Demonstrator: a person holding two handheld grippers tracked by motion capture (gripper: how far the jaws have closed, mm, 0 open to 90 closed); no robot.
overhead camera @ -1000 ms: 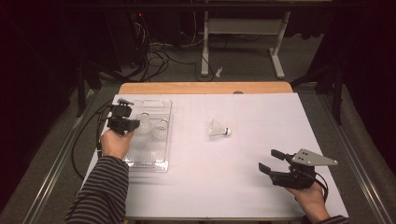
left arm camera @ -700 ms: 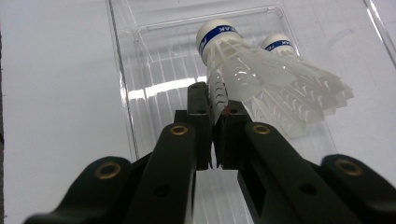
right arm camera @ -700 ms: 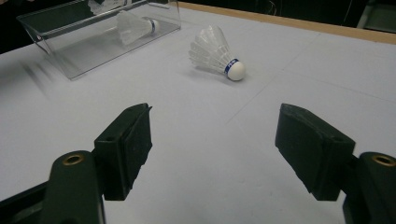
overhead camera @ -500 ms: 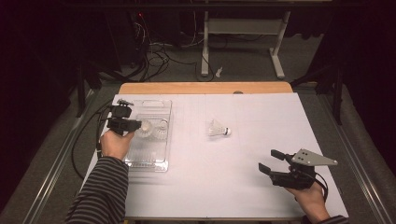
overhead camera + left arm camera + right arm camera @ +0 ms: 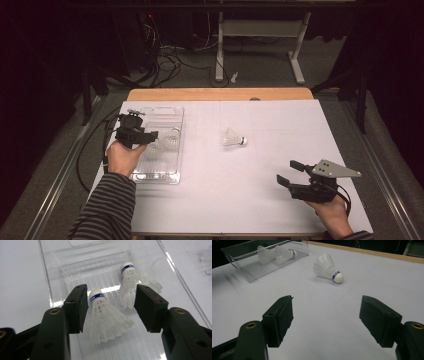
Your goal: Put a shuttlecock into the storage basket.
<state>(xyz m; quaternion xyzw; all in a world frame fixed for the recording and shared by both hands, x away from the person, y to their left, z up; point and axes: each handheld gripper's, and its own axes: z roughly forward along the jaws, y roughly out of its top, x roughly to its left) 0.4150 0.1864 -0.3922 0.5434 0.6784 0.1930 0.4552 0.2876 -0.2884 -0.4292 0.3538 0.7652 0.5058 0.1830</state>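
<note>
Left gripper view shows your left gripper (image 5: 110, 307) has just been opening, fingers apart, a shuttlecock (image 5: 106, 318) lying loose between them in the clear tray (image 5: 57, 280).

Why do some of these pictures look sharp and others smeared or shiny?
High view: the white table is brightly lit, the room behind dark. Left gripper view: glare streaks the clear tray, and the near shuttlecock is soft. Right gripper view: the table's left edge is smeared, while the lone shuttlecock stays sharp.
</note>
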